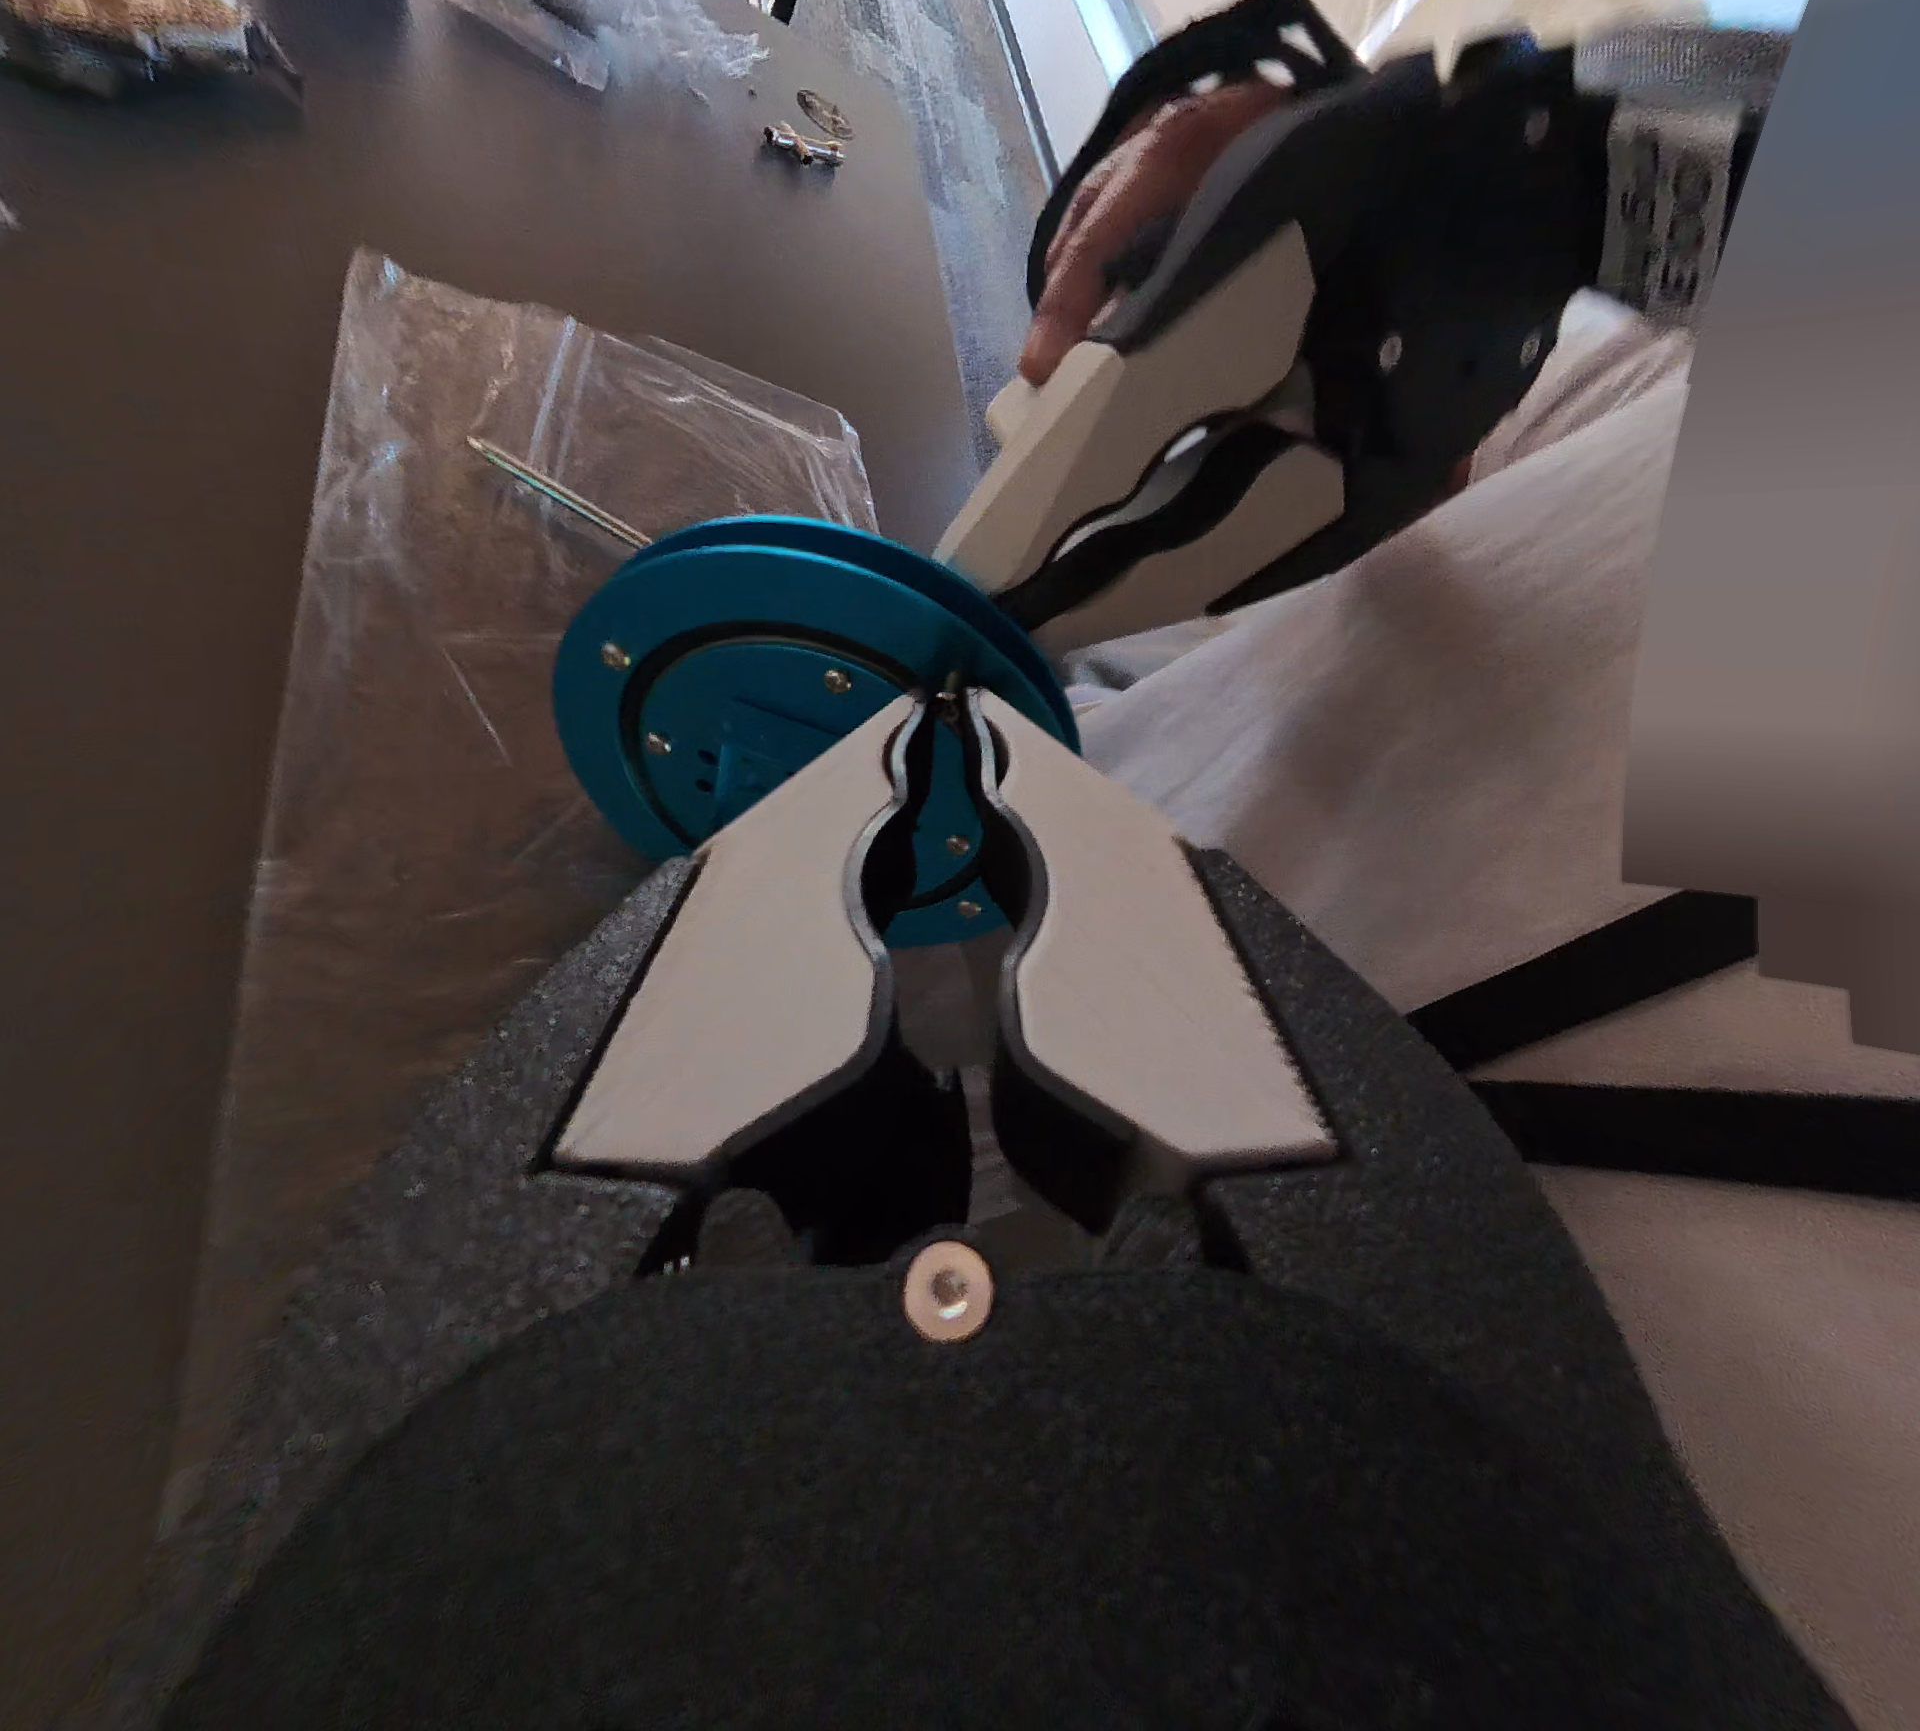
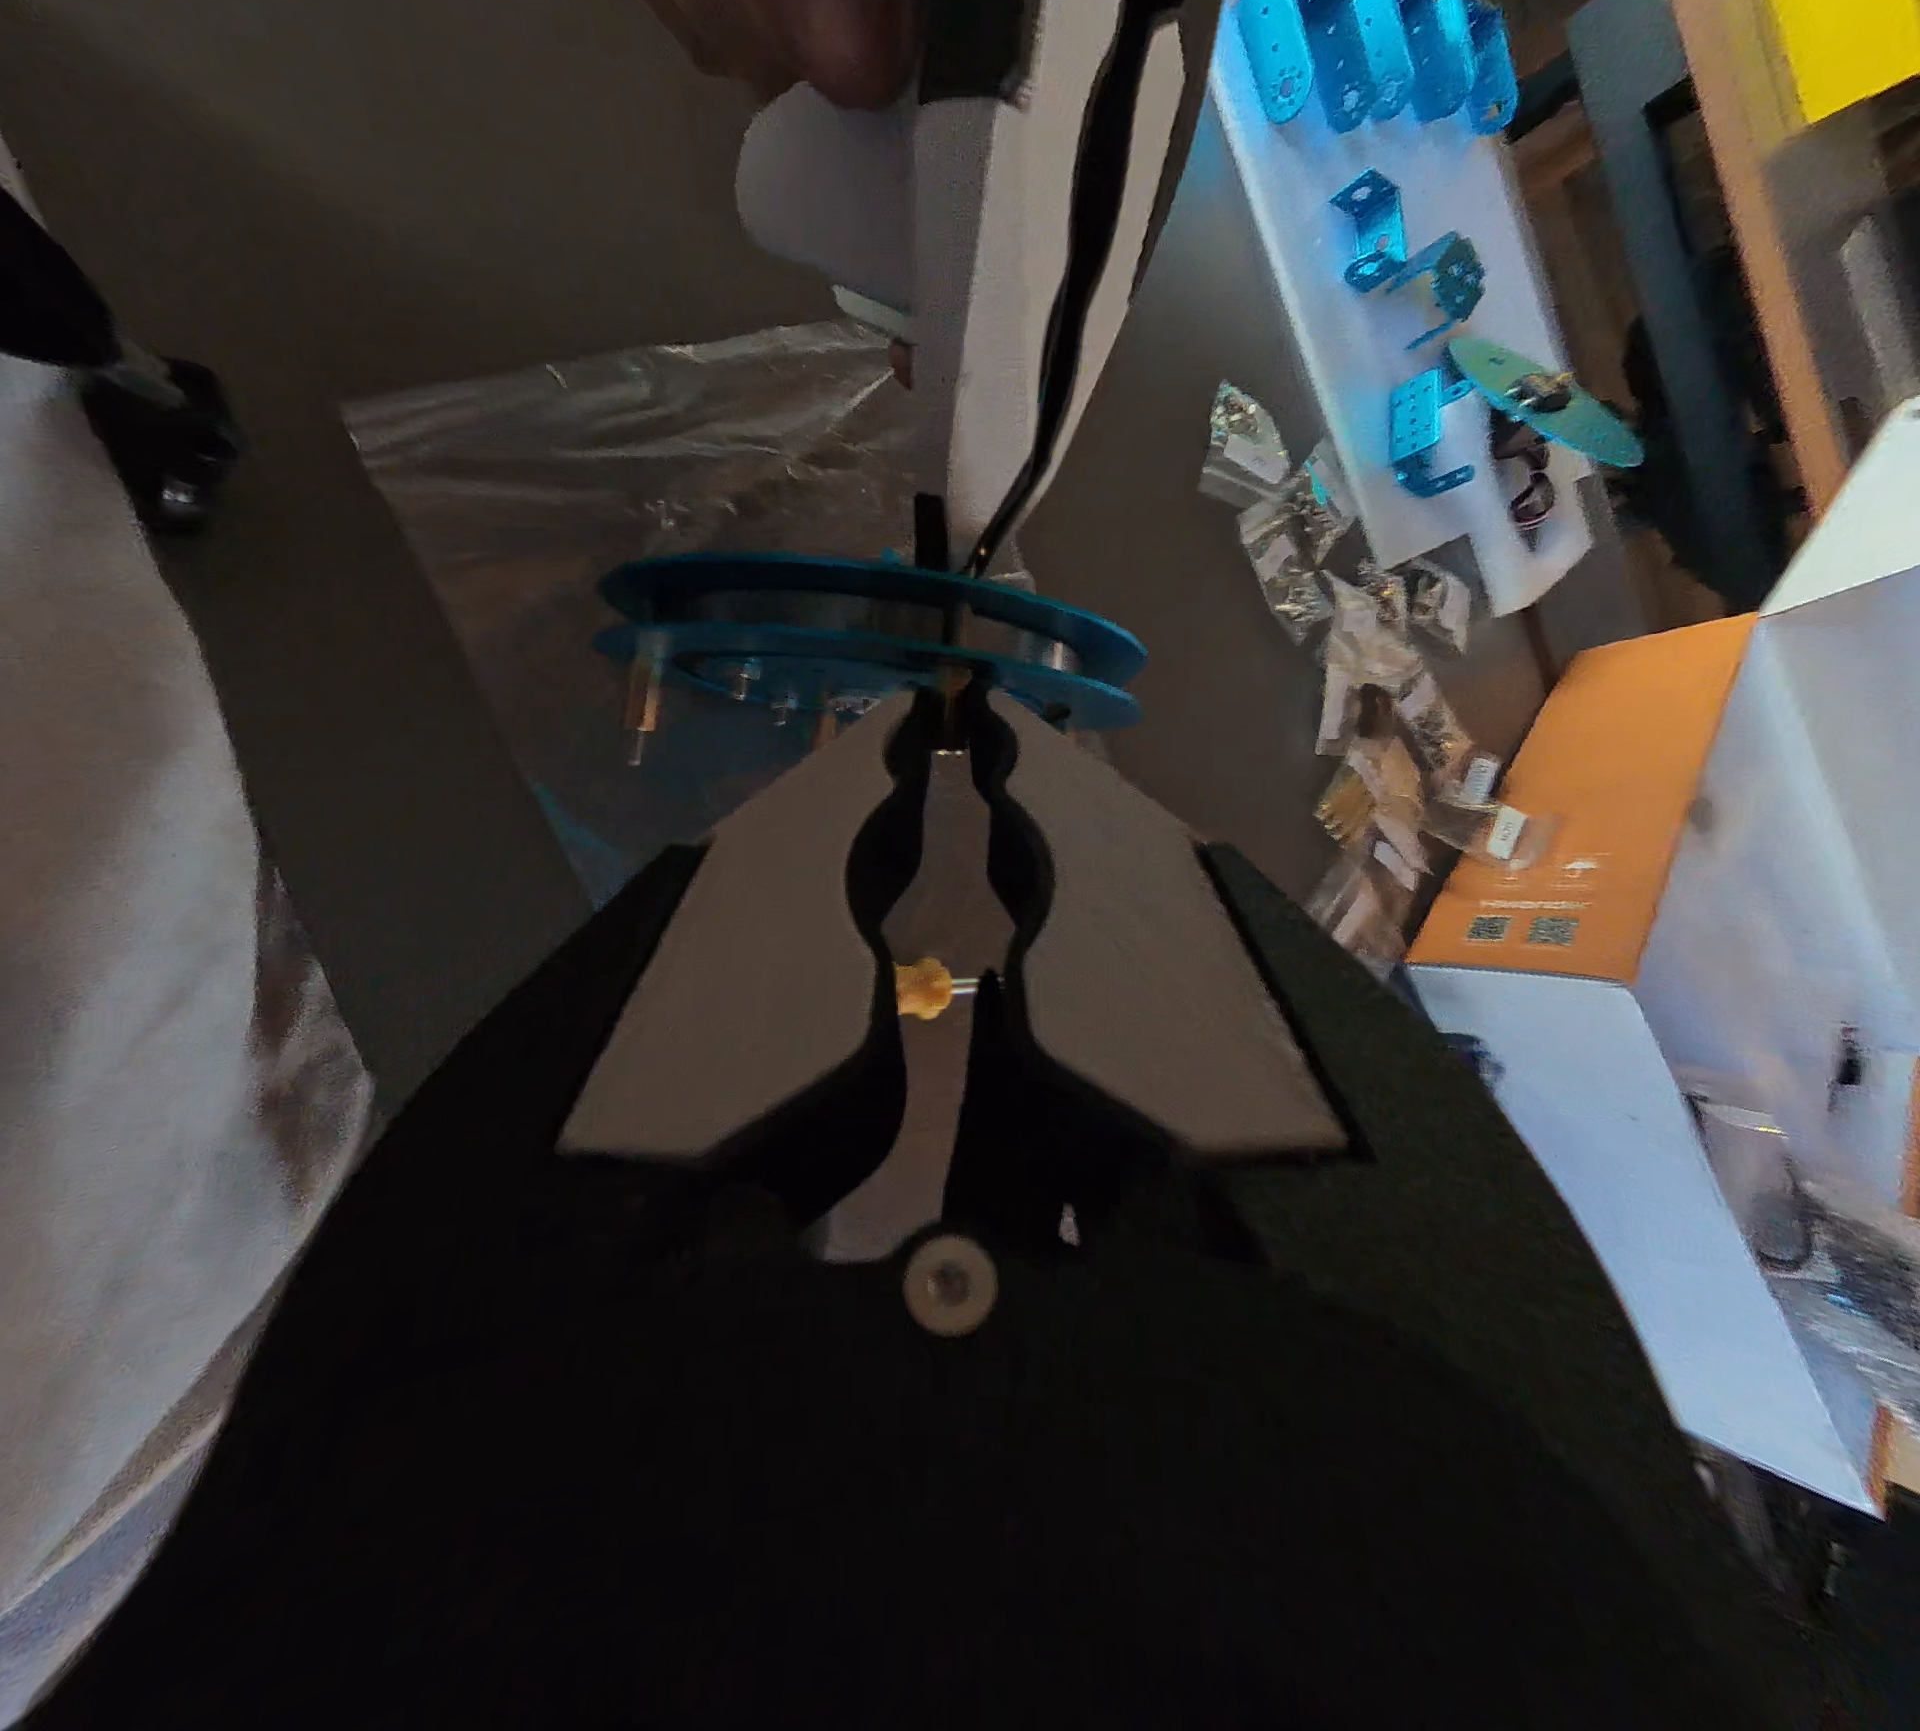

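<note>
A blue two-disc metal assembly with small screws and standoffs is held above a clear plastic bag on the dark table. My left gripper is shut, with a small metal screw pinched at its tips against the disc face near the rim. My right gripper comes in from the upper right and grips the assembly's edge. In the right wrist view the assembly lies edge-on. My right gripper is shut on a brass standoff at the rim. The left gripper reaches down onto the top disc.
A white foam tray holds several blue brackets, with small hardware bags and an orange-and-white box beside it. A thin metal rod lies on the bag. Loose screws lie farther off. A yellow knob shows below. Left and right tips are no more than a few centimetres apart.
</note>
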